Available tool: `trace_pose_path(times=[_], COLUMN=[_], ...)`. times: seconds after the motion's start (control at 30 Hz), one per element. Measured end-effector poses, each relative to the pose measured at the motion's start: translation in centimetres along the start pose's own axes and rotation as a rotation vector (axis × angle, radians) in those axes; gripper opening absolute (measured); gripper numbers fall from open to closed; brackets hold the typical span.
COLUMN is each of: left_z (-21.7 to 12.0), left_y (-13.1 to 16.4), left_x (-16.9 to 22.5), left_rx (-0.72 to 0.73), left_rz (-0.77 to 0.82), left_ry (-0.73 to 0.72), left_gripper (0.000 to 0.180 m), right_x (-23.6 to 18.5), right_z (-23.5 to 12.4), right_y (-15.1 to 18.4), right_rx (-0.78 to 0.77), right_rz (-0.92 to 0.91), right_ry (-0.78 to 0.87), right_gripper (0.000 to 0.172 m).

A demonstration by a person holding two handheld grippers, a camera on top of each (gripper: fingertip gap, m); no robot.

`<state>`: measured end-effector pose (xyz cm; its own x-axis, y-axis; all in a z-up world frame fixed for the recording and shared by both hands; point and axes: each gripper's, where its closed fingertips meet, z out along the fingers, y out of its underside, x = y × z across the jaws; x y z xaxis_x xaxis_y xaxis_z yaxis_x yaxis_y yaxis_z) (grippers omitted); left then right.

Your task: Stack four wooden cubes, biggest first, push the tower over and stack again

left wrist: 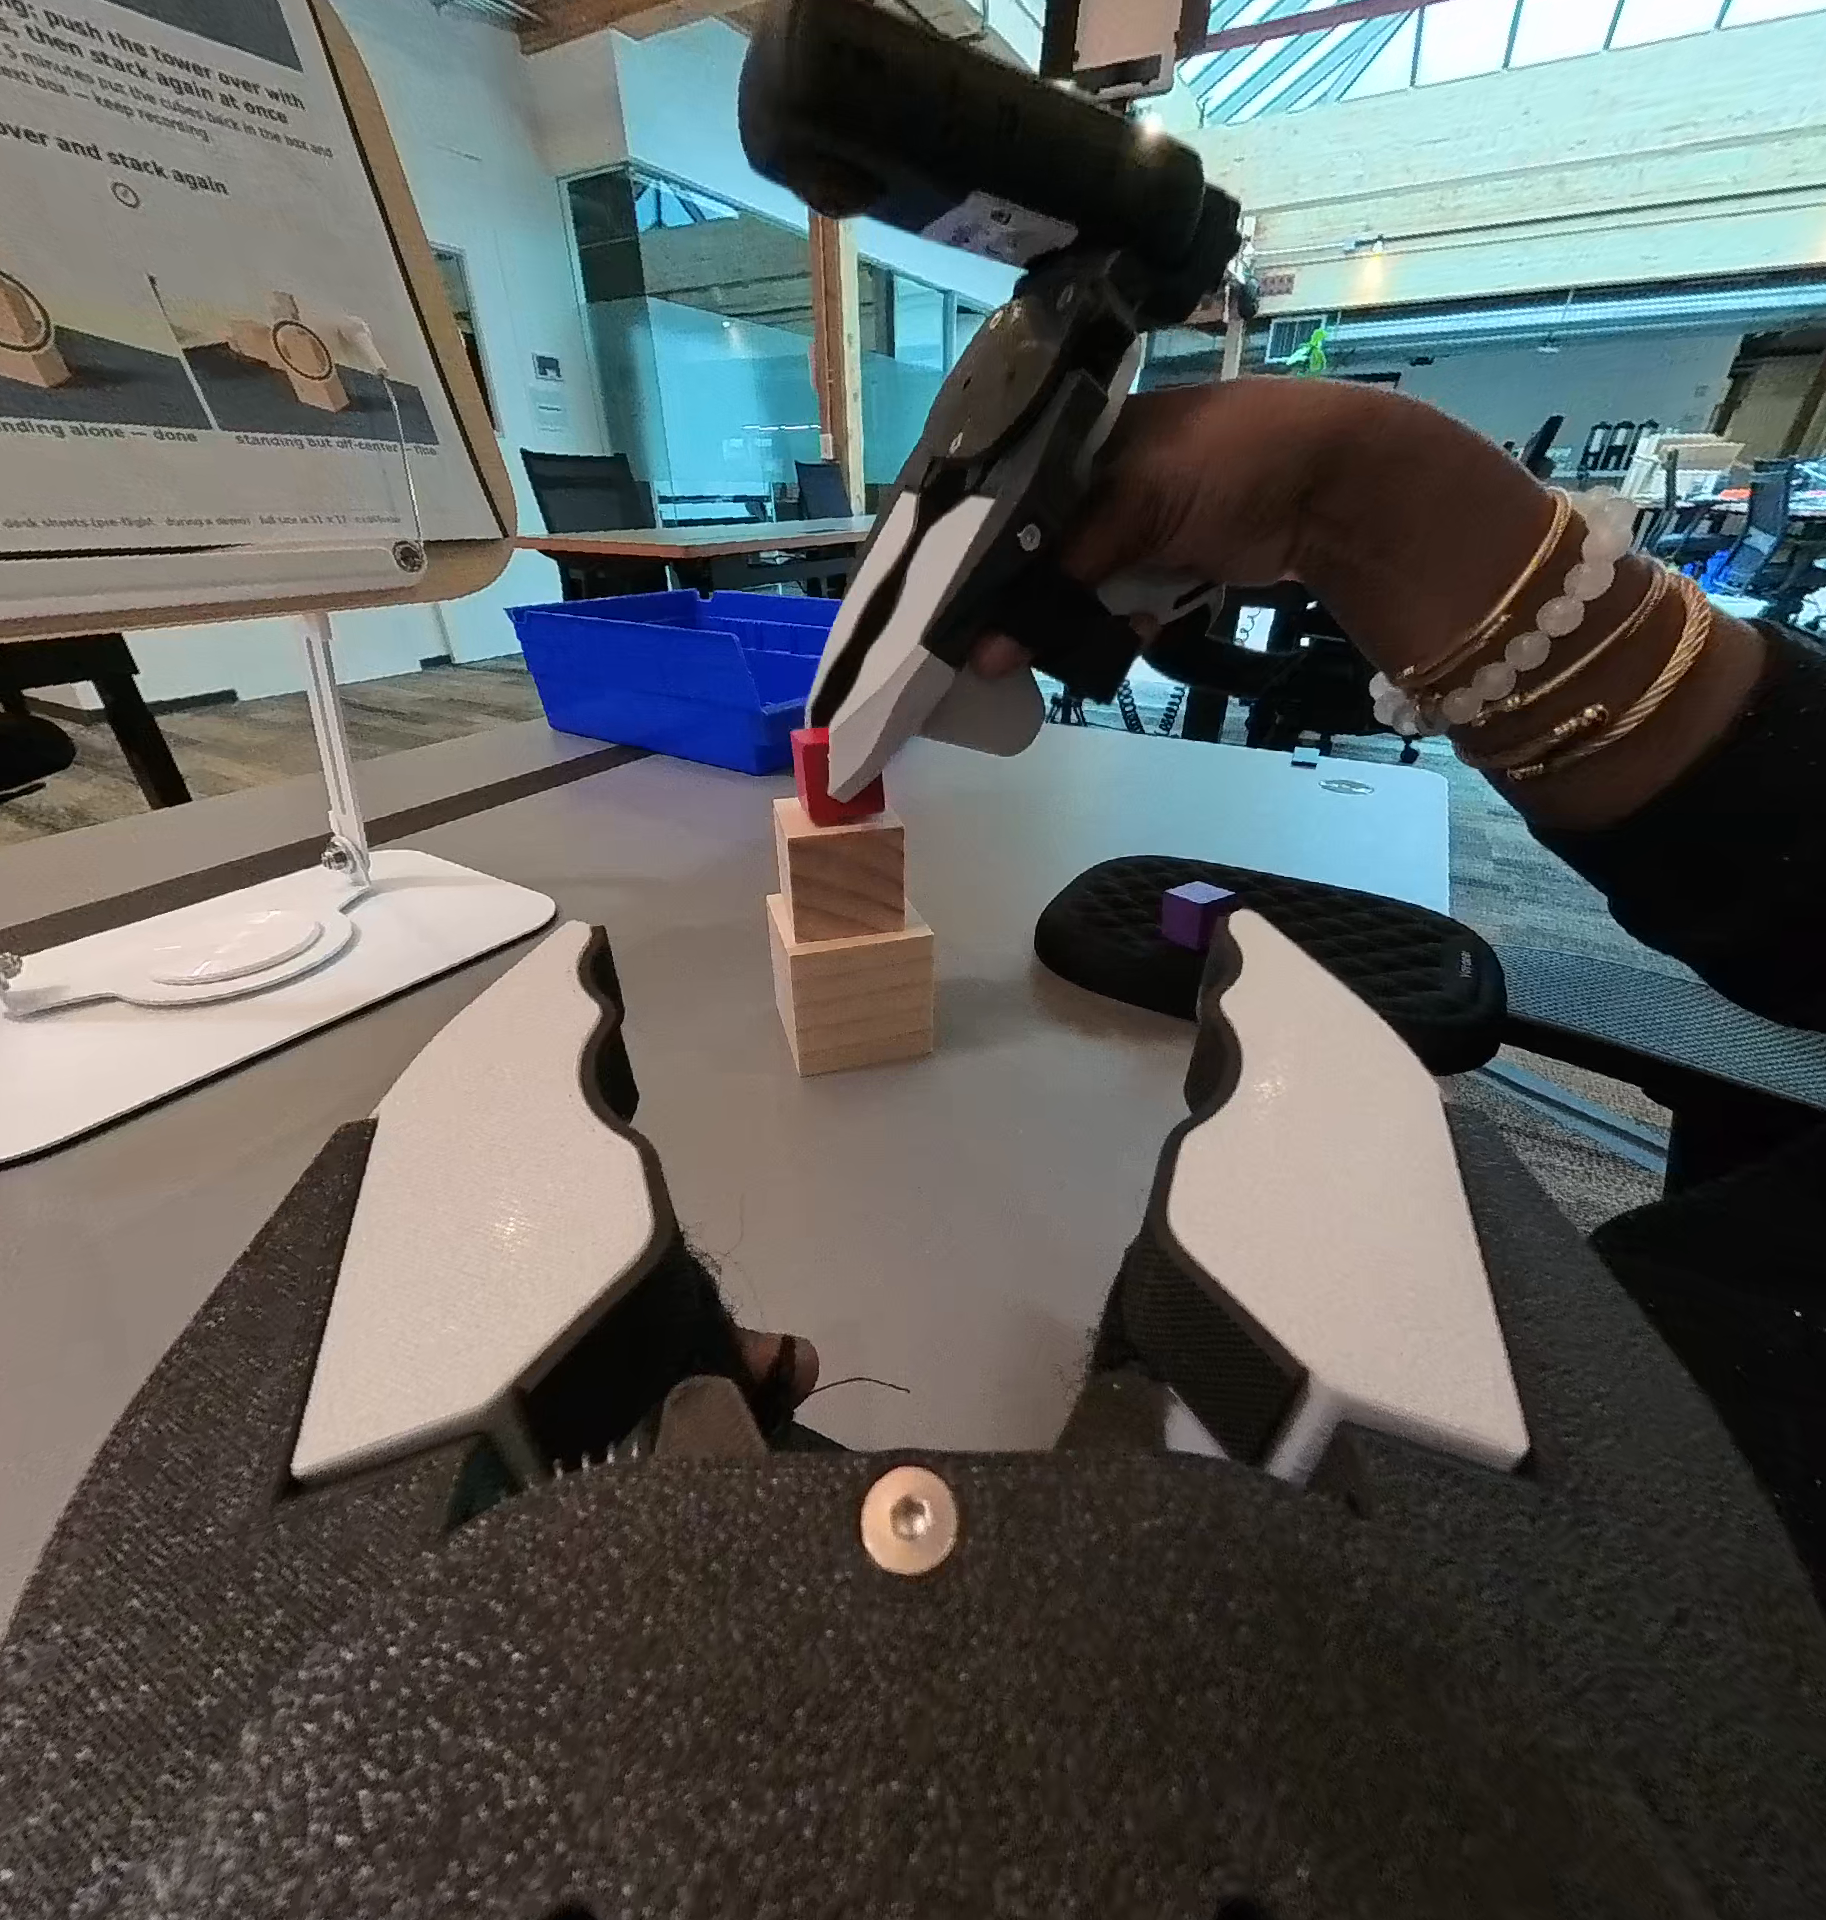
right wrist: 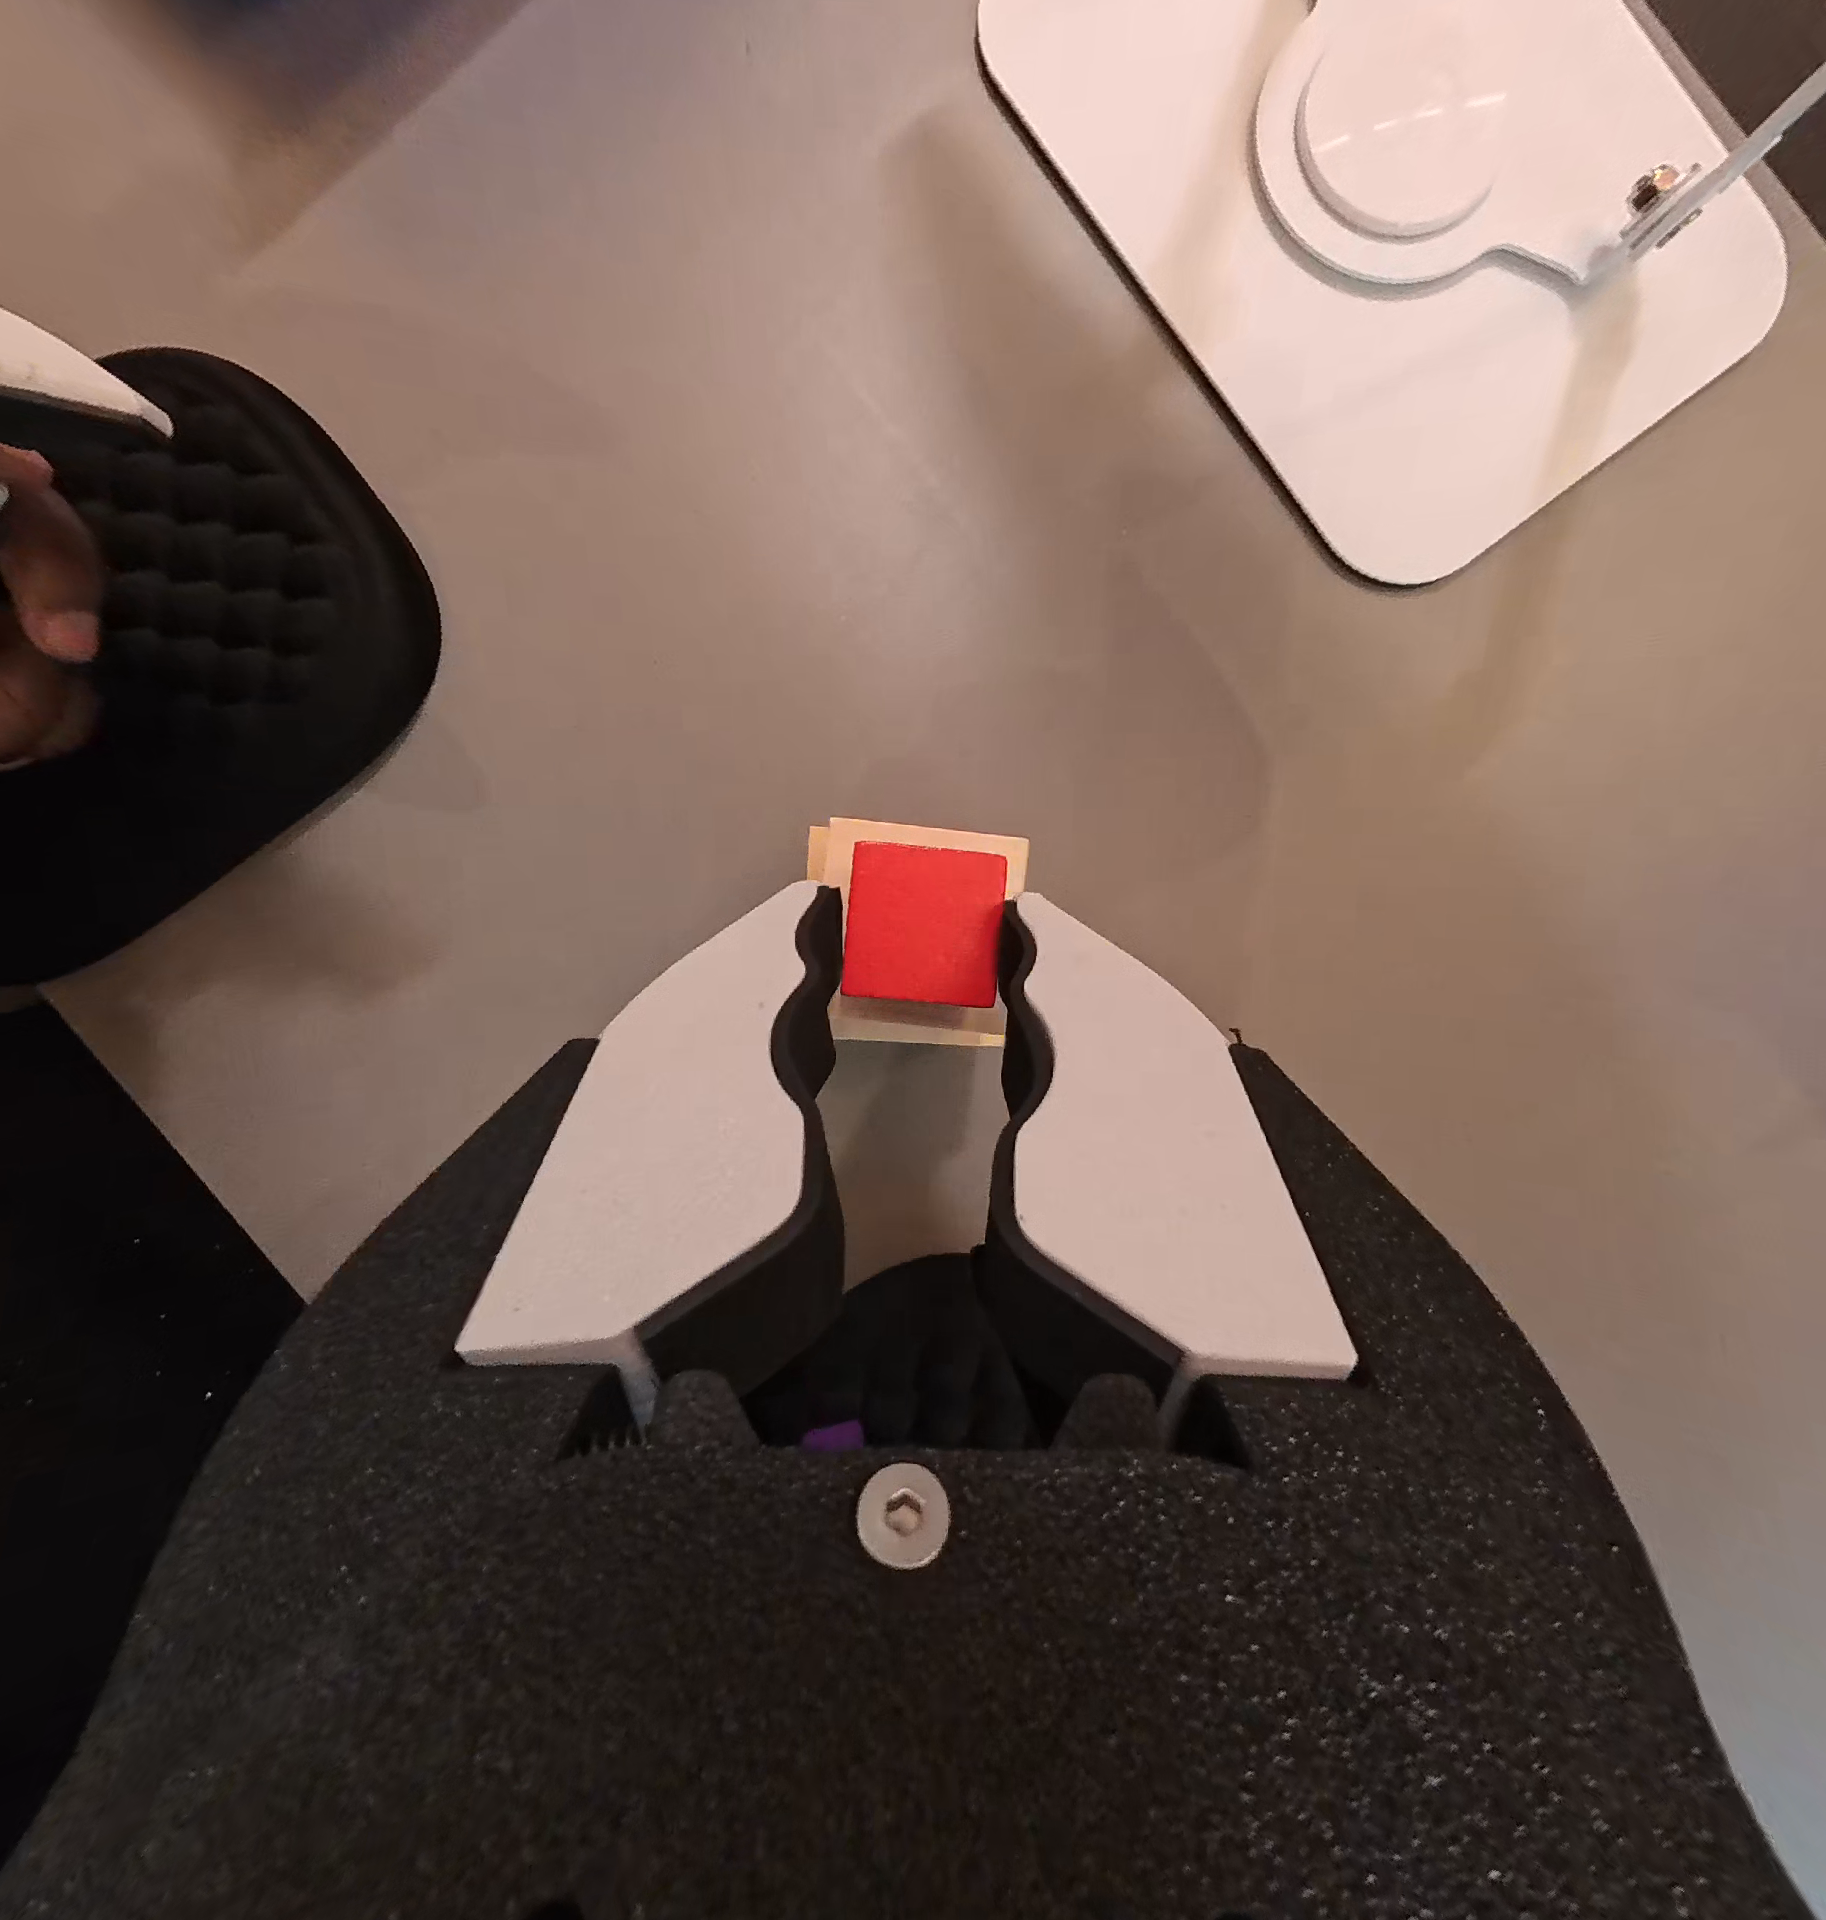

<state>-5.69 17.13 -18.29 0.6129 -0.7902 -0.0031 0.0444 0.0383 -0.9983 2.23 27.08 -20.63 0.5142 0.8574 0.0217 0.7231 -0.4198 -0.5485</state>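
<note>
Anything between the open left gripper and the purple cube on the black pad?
Nothing visible. The purple cube sits on the black pad just past the left gripper's right finger, which hides its lower corner. The wooden stack stands off to the left.

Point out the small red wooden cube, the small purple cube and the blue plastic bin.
small red wooden cube (right wrist: 922, 923), right wrist view, top face.
small purple cube (left wrist: 1191, 916), left wrist view, front face.
blue plastic bin (left wrist: 647, 670), left wrist view, near wall.

A red cube, pale striped-grain wooden blocks, purple cube, quilted black pad, blue bin.
</note>
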Motion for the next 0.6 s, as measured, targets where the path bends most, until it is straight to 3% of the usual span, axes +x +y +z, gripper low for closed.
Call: trace_pose_path(times=[0.23,0.4,0.6], left_z=[0.0,-0.1,-0.1], left_y=[0.0,0.0,-0.1], left_x=[-0.1,0.0,0.0], left_rx=[0.004,0.004,0.007], left_rz=[-0.007,-0.006,-0.004], left_ry=[0.001,0.003,0.004], left_gripper=[0.106,0.106,0.105], right_x=[-0.1,0.0,-0.3], right_z=[0.1,0.0,-2.6], right_y=[0.0,-0.2,0.7], right_rx=[0.010,0.029,0.091], right_rz=[-0.006,-0.008,-0.063], right_ry=[-0.004,0.006,-0.009], right_gripper=[0.030,0.046,0.053])
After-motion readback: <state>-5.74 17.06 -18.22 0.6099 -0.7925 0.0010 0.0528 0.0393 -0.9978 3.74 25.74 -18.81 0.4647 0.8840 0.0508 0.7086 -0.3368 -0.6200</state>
